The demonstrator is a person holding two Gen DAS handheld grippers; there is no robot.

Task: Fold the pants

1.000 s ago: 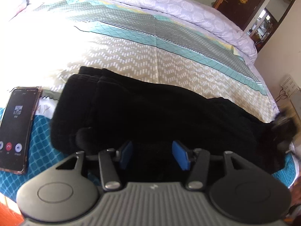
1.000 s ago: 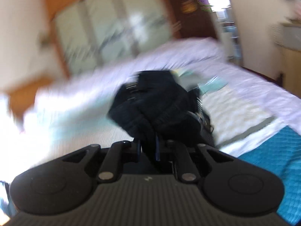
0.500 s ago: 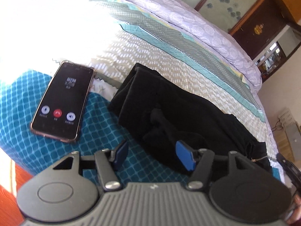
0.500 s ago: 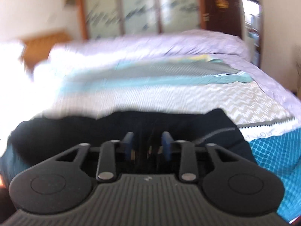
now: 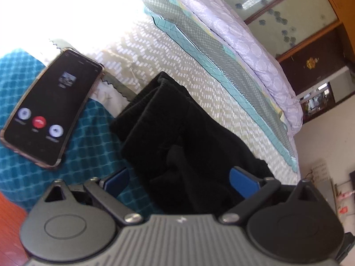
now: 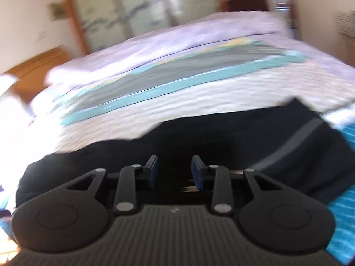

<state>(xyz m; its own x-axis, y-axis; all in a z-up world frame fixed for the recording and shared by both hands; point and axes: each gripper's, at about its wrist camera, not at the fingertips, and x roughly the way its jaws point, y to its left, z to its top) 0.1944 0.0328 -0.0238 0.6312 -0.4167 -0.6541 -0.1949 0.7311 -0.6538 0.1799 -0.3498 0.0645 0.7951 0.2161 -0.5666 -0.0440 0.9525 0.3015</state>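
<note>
So I judge the fold mostly done: the pants [image 5: 177, 133] lie bundled beside the phone [image 5: 48, 108], my left gripper [image 5: 180, 178] just spread wide and my right gripper [image 6: 175, 170] just parting, neither clamping cloth.

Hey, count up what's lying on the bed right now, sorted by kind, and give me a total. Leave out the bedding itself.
Black pants: 1
Phone: 1
Total: 2
</note>
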